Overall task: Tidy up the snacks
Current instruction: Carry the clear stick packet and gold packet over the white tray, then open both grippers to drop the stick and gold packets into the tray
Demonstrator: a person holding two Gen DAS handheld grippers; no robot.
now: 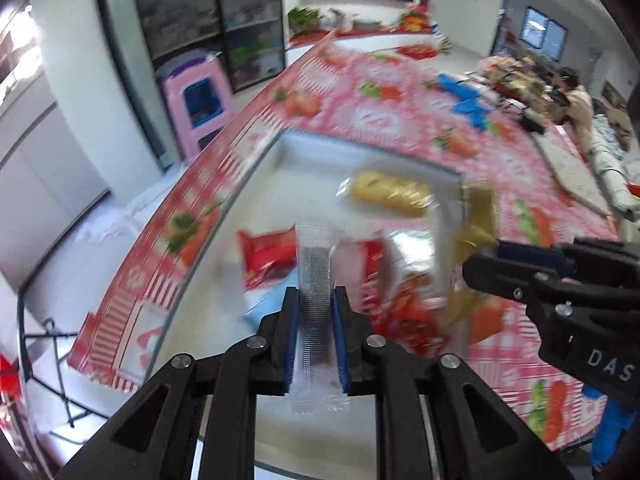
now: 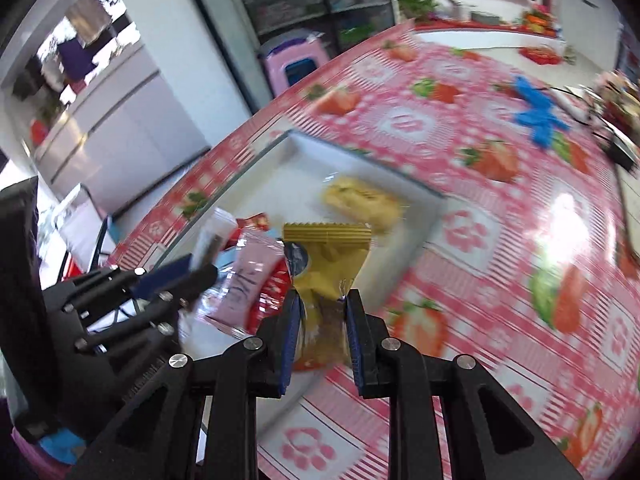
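Note:
My left gripper (image 1: 315, 292) is shut on a clear snack packet (image 1: 316, 248) with a dark silvery strip inside, held above a white tray (image 1: 288, 168). Lying in the tray are a yellow roll snack (image 1: 388, 192), a red packet (image 1: 268, 256) and other red and pink wrappers. My right gripper (image 2: 322, 296) is shut on a gold packet (image 2: 326, 252), whose crimped top sticks up past the pads, over the tray's near right edge (image 2: 424, 216). The two grippers are close side by side: the right gripper (image 1: 480, 258) shows in the left wrist view, the left gripper (image 2: 192, 268) in the right wrist view. Both views are motion-blurred.
The tray sits near the left edge of a table with a pink strawberry-print cloth (image 2: 500, 240). A blue object (image 2: 536, 112) lies farther back on it. A pink stool (image 1: 200, 104) and dark shelving (image 1: 208, 20) stand beyond the table. A person (image 1: 580, 104) sits at the far right.

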